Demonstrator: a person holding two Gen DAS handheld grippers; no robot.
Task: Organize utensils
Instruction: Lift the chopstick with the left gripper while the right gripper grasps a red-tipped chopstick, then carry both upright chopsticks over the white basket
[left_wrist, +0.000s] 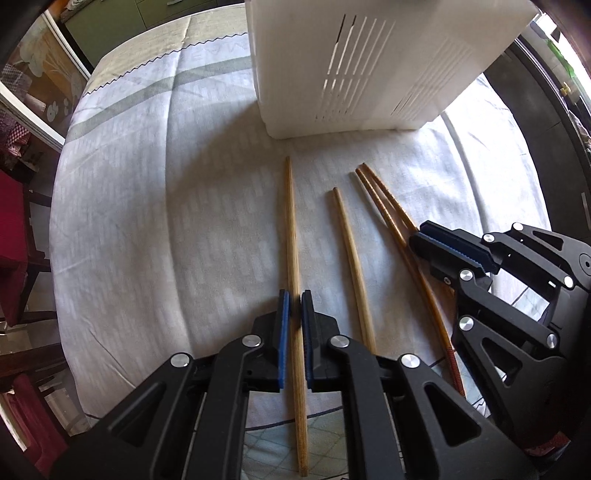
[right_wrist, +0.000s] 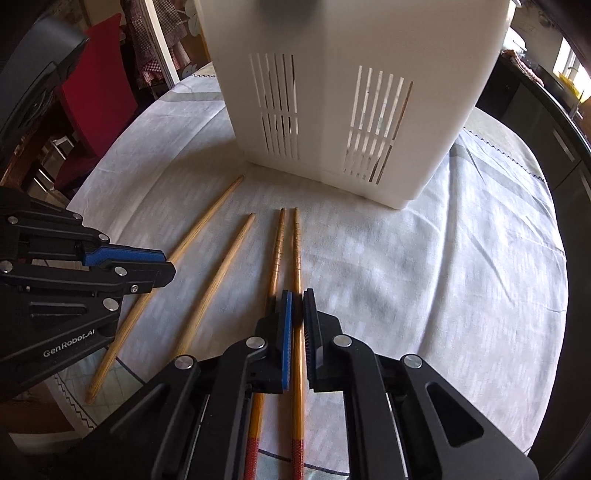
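A round table (left_wrist: 147, 184) under pale striped cloth; red chair (right_wrist: 96, 74) beside it; daylight from a window (right_wrist: 570, 62).

Four chopsticks (right_wrist: 207, 291) lie side by side on the tablecloth (right_wrist: 424, 277) before the slotted holder (right_wrist: 351, 92).

Bright daylight from a window (right_wrist: 570, 70) far right, with white glare there. Soft shadows across the cloth (left_wrist: 184, 206). Sharp in the middle, bent and dark at the round edges. Blurry dark smudge at the top of the white box (right_wrist: 288, 9).
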